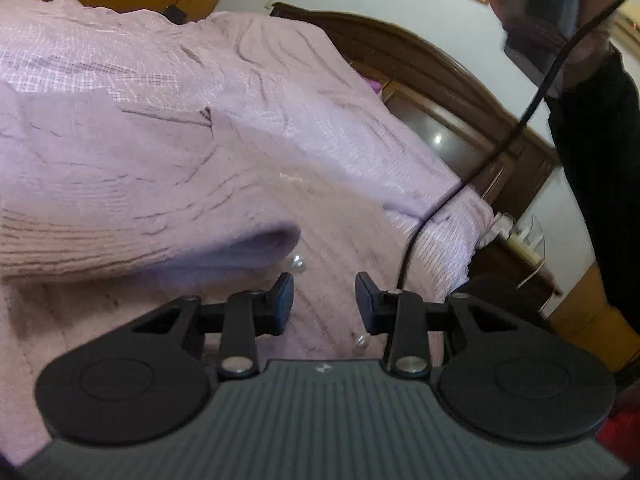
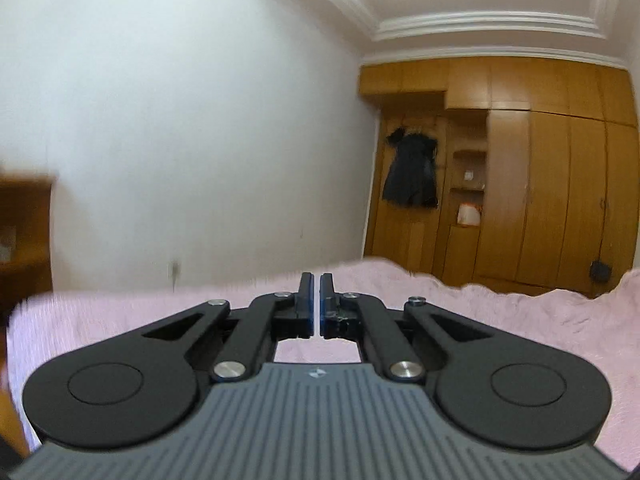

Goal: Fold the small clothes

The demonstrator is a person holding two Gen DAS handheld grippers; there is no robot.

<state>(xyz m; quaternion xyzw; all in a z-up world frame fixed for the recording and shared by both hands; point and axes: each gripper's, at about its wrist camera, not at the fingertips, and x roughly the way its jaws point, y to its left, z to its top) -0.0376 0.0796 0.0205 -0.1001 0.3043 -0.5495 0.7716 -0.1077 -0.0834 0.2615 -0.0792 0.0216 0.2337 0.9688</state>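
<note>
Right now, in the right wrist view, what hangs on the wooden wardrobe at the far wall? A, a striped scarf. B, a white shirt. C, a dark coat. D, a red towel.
C: a dark coat hangs on the wooden wardrobe, beside its open shelf niche.

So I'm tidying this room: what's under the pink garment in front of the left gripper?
The pink garment lies on a pink checked bedspread, which shows beyond it. Whatever sits directly beneath the garment or its raised fold is covered and cannot be seen.
</note>
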